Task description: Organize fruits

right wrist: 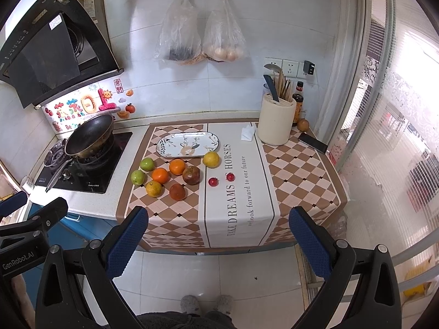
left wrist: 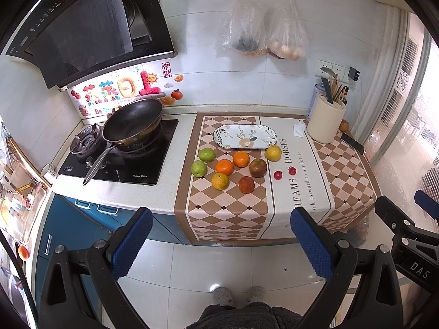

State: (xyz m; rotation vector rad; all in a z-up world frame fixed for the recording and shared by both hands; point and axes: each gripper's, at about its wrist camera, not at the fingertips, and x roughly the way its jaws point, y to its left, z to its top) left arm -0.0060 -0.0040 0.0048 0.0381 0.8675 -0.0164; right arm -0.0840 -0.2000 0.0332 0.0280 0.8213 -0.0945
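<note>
Several fruits lie loose on the checkered cloth (left wrist: 227, 208) in front of an empty oval patterned plate (left wrist: 245, 136) (right wrist: 188, 144): two green apples (left wrist: 198, 168) (right wrist: 137, 177), oranges (left wrist: 224, 167) (right wrist: 160, 175), a dark red-brown apple (left wrist: 258, 167) (right wrist: 191, 175), a yellow fruit (left wrist: 273, 153) (right wrist: 211, 159) and two small red fruits (left wrist: 278, 175) (right wrist: 213, 182). My left gripper (left wrist: 221, 240) and right gripper (right wrist: 219, 237) both hang open and empty, back from the counter's front edge, above the floor. The right gripper's body (left wrist: 406, 230) shows at the left view's right edge.
A wok (left wrist: 133, 123) sits on the gas hob at the left under a range hood. A cream utensil holder (right wrist: 276, 122), bottles and a phone (right wrist: 312, 142) stand at the back right. Two plastic bags (right wrist: 203, 33) hang on the wall. A person's slippered feet (left wrist: 238, 296) are below.
</note>
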